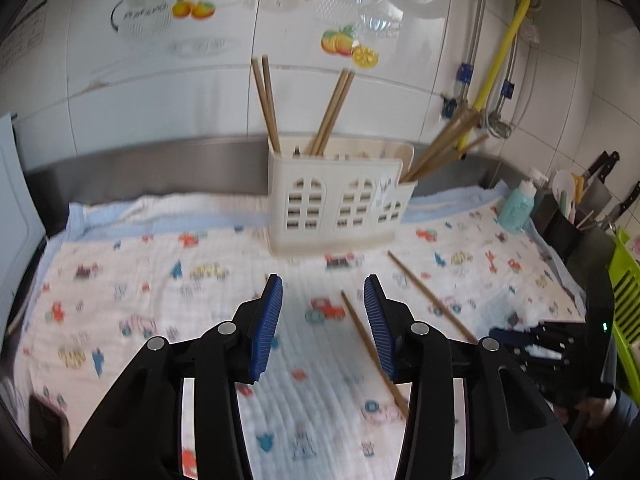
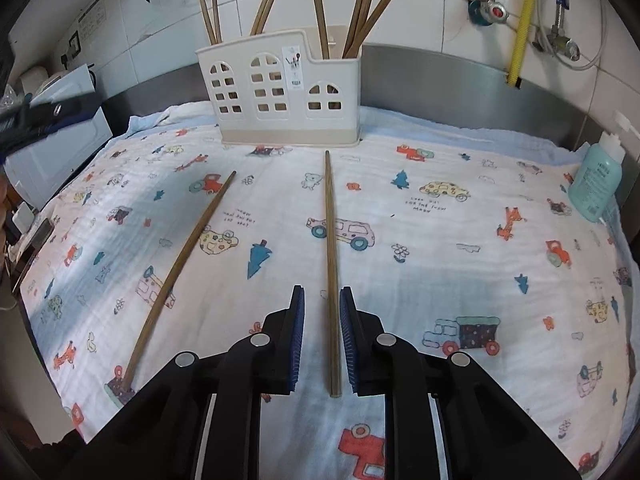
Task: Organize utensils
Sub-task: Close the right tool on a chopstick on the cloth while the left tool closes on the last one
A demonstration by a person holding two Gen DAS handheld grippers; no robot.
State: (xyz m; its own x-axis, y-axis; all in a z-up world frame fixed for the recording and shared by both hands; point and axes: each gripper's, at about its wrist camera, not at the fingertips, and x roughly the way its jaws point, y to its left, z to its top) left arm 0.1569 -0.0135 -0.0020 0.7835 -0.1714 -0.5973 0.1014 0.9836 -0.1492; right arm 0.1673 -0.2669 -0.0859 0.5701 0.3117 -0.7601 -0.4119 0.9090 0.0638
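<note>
Low, right gripper [image 2: 322, 340] fingers parted astride chopstick [image 2: 330, 248]; left gripper [image 1: 323, 326] fingers released.

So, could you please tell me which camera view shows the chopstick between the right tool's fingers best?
The right wrist view: the chopstick lies sharp and full-length between the open right tool. The left wrist view shows it blurred, partly hidden.

Counter under printed cloth [image 2: 440, 240], holder [image 2: 288, 92], two loose chopsticks [image 2: 331, 260], teal bottle [image 2: 596, 184]
</note>
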